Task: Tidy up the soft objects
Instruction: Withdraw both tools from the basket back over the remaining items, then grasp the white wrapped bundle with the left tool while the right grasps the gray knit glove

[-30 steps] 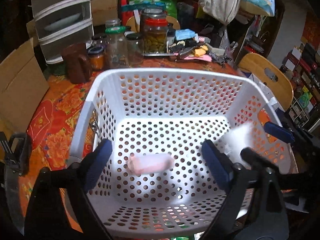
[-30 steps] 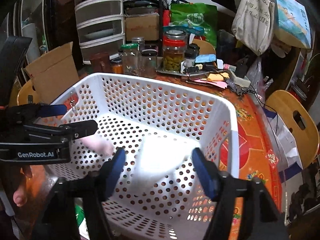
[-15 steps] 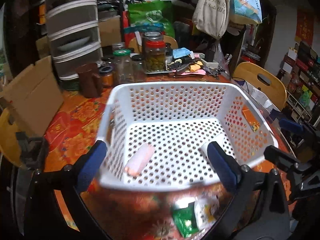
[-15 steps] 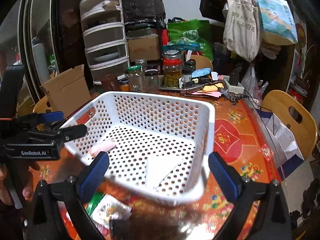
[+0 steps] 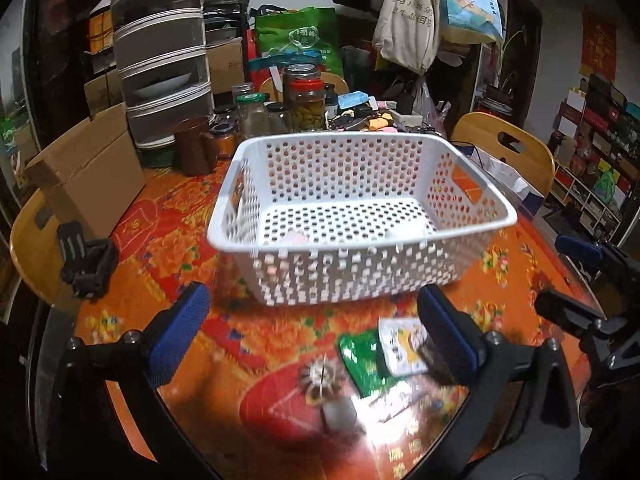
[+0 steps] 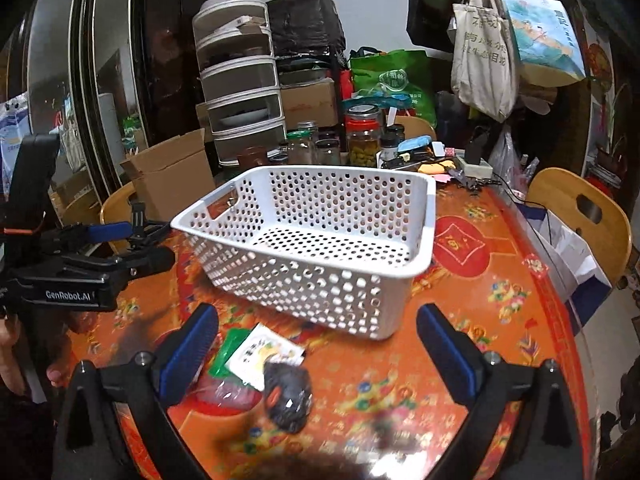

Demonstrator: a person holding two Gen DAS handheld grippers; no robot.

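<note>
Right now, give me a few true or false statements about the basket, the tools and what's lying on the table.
1. The white perforated basket stands on the orange floral table. True.
2. The left tool is shut on a green packet. False: it is open and holds nothing.
3. A pink soft item lies inside the basket. True.
4. The right tool grips the basket rim. False: it is open, short of the basket.
5. A dark pouch lies on the table by a white packet. True.

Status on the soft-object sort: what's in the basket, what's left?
Done: a pink item and a white one lie in the white basket. In hand: nothing; left gripper and right gripper are open. Left: the packets and a dark lump on the table.
</note>
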